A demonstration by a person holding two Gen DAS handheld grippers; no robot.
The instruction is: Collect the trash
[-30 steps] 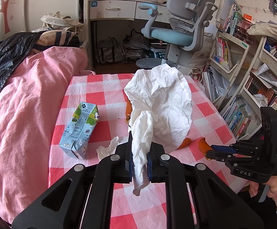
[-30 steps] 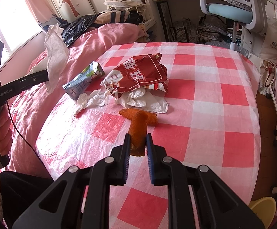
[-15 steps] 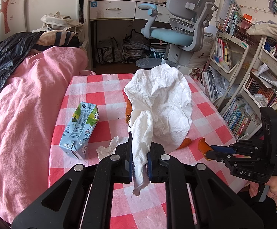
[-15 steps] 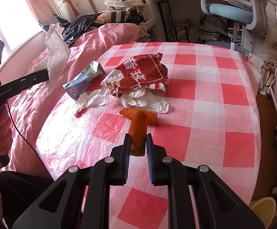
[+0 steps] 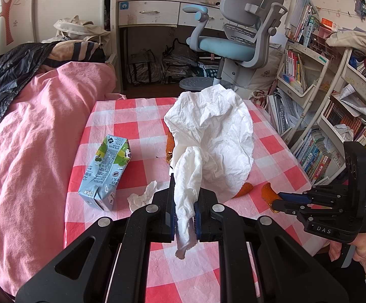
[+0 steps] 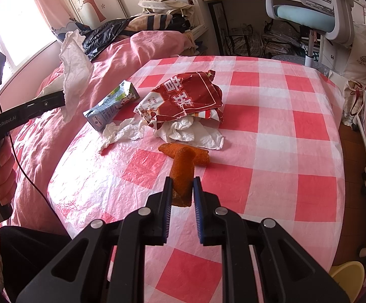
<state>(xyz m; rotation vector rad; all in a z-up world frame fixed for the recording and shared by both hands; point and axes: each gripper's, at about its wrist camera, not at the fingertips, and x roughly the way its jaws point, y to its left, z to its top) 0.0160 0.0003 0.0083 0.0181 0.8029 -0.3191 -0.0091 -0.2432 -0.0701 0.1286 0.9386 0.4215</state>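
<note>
Behind left claw [image 5: 185, 212]'s pinched tissue [image 5: 215, 141], right view reveals snack bag [image 6: 185, 101]; right claw [image 6: 181, 189] pinches peel [image 6: 181, 174].

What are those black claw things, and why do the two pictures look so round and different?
They are pinchers that a person holds, one in each hand, each with a small wide-eyed camera that bends the picture round. One picture looks along the left gripper, the other along the right gripper. The left one is pinching a big white tissue in the air. The right one is pinching an orange peel. On the checked tablecloth lie a milk carton, a red snack bag, crumpled tissues and another peel. It is all trash to tidy up.
</note>
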